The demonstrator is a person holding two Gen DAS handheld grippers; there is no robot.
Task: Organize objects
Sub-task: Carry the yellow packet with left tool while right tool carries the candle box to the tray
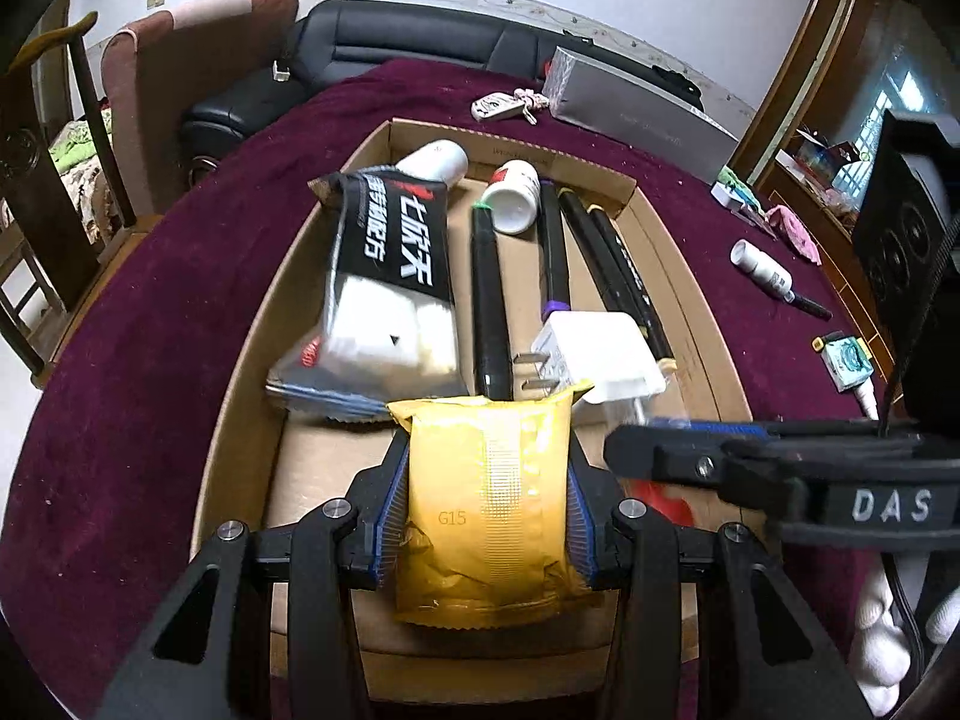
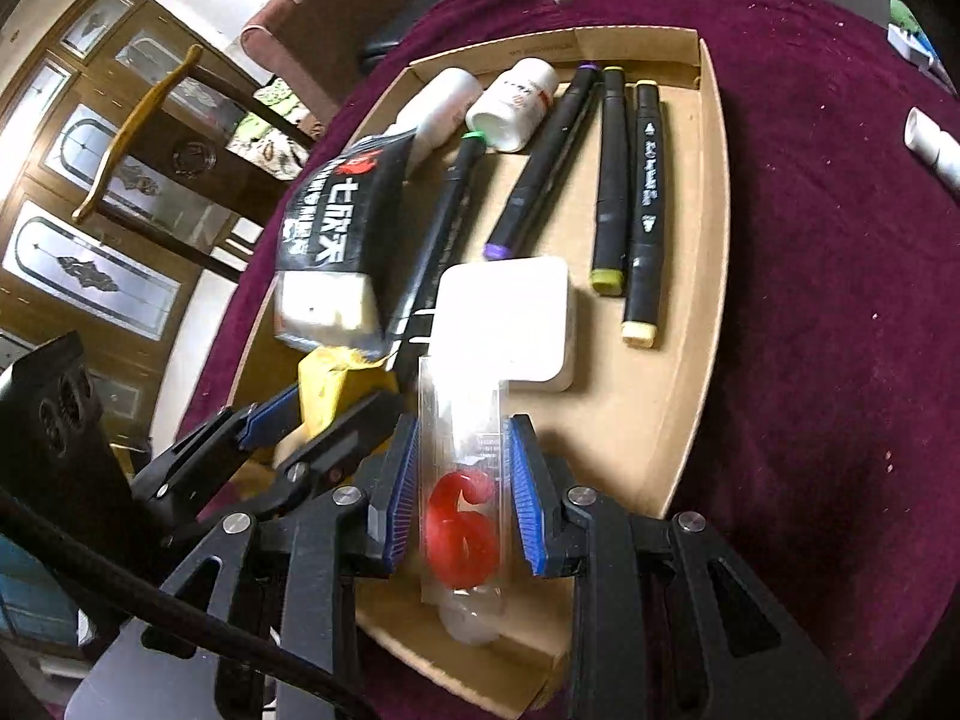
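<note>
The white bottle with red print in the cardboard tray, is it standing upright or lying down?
Lying down. The white bottle rests on its side on the cardboard tray, its round base facing the camera, beside the black markers.

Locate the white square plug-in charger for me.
The white square plug-in charger lies in the shallow cardboard tray, right of the black snack packet, at the near ends of the black markers.

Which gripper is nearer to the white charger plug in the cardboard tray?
Right. The right gripper, shut on a clear packet with a red 6, sits just before the white charger plug. The left gripper, holding a yellow packet, is off beside it.
</note>
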